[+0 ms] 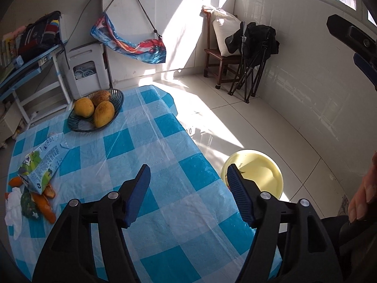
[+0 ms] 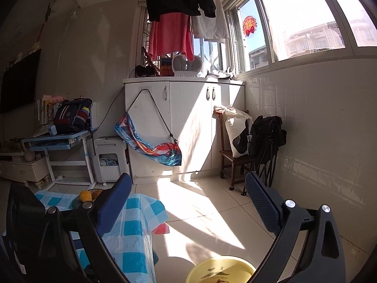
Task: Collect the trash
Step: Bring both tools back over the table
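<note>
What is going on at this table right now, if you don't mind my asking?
A person is clearing trash with a handheld gripper in each hand. The left gripper hangs over the checked tablecloth at the table's edge, jaws open and empty. The yellow basin sits on the floor beside the table. The crushed carton, orange peels and white tissue lie on the cloth, uncollected. The right gripper is open and empty too, pointing across the room.

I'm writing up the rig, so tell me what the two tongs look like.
Both the left tongs and the right tongs match: black plastic linkage arms with silver round pivot bolts, carrying flat dark blue fingers whose inner faces are finely ribbed. No cables show.
</note>
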### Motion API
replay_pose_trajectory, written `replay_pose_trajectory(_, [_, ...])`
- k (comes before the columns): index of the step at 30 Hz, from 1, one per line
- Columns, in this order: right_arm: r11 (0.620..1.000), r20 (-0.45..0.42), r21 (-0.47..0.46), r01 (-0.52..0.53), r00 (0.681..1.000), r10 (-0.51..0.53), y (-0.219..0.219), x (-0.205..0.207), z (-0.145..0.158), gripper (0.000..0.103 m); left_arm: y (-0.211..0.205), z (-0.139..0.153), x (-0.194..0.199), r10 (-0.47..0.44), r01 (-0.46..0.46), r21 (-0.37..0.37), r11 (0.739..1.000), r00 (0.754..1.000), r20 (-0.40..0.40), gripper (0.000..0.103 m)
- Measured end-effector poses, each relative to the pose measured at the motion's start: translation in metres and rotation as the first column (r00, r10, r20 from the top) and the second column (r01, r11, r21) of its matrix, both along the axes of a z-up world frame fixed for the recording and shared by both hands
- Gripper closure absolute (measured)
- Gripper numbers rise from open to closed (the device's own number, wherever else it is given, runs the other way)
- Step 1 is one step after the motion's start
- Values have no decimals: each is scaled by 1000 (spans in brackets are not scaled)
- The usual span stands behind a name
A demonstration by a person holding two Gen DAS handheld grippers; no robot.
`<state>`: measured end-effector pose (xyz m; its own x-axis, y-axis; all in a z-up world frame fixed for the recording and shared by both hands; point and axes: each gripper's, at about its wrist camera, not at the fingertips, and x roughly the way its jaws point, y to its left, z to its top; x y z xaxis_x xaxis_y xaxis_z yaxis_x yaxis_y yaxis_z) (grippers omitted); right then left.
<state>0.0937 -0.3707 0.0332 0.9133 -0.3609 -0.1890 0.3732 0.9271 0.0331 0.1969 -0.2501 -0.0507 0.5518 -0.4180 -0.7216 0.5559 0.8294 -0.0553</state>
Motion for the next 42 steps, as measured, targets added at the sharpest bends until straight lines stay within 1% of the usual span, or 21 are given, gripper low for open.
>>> replay_pose_trajectory(7, [996, -45, -52, -66, 997, 63, 21, 13, -3, 10, 36, -5, -2, 74, -75, -14, 997, 997, -9, 33])
replay_pose_trajectory(14, [986, -106, -105, -127, 988, 116, 44, 20, -9, 9, 72, -2, -3, 152, -152, -17, 988, 988, 7, 29])
replay_pose_trajectory(25, [962, -193, -154, -225, 962, 194, 80, 25, -20, 9, 128, -3, -8, 263, -262, -43, 964, 965, 7, 23])
replay_pose_trajectory(29, [952, -232, -146, -269, 945, 231, 92, 32, -27, 9, 149, -3, -10, 293, -292, -41, 956, 956, 14, 21])
replay_pose_trajectory(35, [928, -285, -152, -340, 914, 288, 118, 41, -37, 9, 195, -4, -8, 371, -369, -51, 928, 929, 17, 19])
replay_pose_trajectory(42, [886, -347, -194, -422, 874, 340, 149, 46, -49, 9, 247, -23, 1, 465, -465, -41, 884, 885, -23, 18])
